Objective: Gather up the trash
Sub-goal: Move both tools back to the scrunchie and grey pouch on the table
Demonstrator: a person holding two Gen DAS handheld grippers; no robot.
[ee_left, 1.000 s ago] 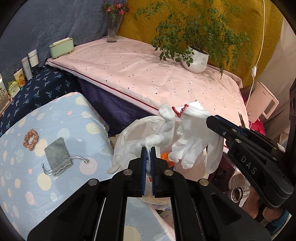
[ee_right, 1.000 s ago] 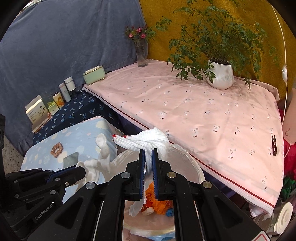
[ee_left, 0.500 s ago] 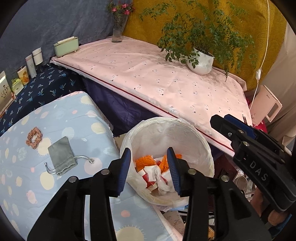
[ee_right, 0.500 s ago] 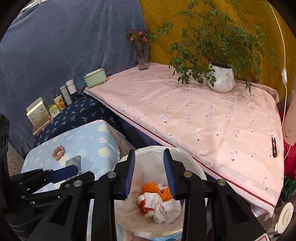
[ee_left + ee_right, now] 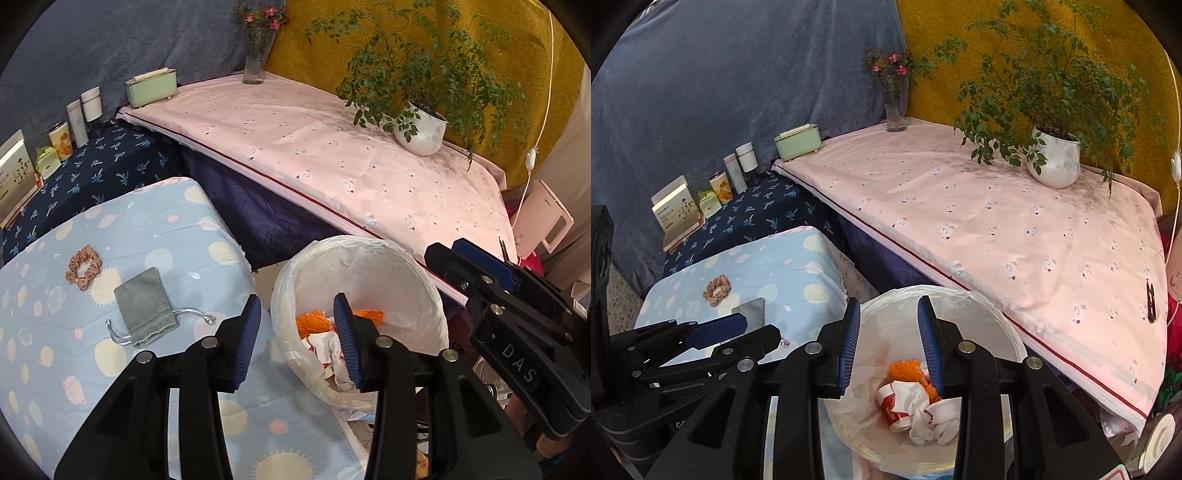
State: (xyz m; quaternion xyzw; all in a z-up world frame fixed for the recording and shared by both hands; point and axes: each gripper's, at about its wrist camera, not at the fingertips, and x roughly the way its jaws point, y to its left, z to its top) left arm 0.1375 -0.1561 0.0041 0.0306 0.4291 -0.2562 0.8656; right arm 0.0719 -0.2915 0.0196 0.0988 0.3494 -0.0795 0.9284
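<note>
Both my left gripper [image 5: 297, 319] and right gripper [image 5: 888, 334] hung with jaws apart, empty, above the lined bin [image 5: 975, 302] holding white gloves [image 5: 923, 410].

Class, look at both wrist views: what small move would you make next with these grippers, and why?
Probably swing the left gripper toward the scrunchie or grey pouch on the blue cloth. Both grippers are open and empty, the right gripper too, and the white gloves already lie in the bin.
</note>
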